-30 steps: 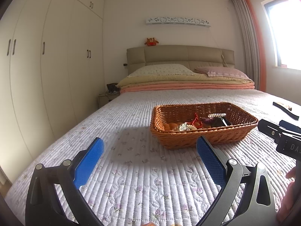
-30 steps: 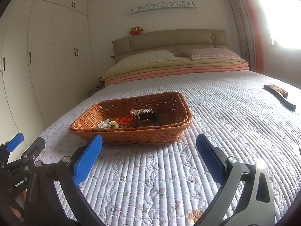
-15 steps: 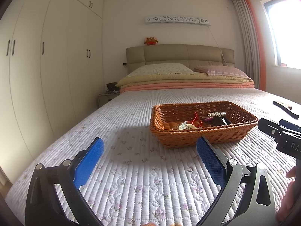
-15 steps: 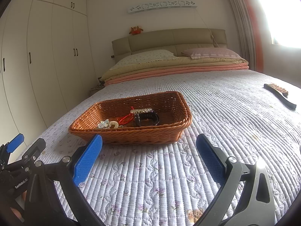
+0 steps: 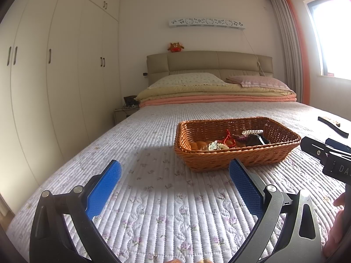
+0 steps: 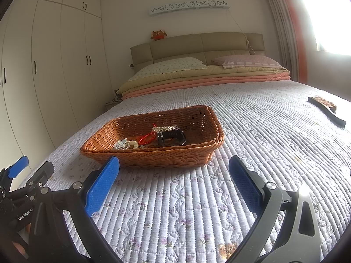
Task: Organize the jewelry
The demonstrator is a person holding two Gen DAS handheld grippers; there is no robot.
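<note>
A brown wicker basket (image 5: 239, 155) (image 6: 153, 156) sits on the quilted bed. In it lie a red cord (image 6: 147, 137), a clear bead bracelet (image 6: 165, 128), a black band (image 6: 172, 137) and a pale bead cluster (image 6: 127, 144). My left gripper (image 5: 174, 182) is open and empty, low over the quilt, short of the basket's near left corner. My right gripper (image 6: 174, 180) is open and empty, just in front of the basket's near wall. Each gripper's body shows at the edge of the other view.
A black-handled brush (image 6: 326, 109) lies on the quilt at the far right. Folded blankets and pillows (image 6: 204, 76) are stacked at the headboard. White wardrobes (image 5: 54, 76) line the left wall. A bedside table (image 5: 124, 114) stands by the bed head.
Both grippers have barely moved; the basket sits a touch higher in both views. Jaws stay open.
</note>
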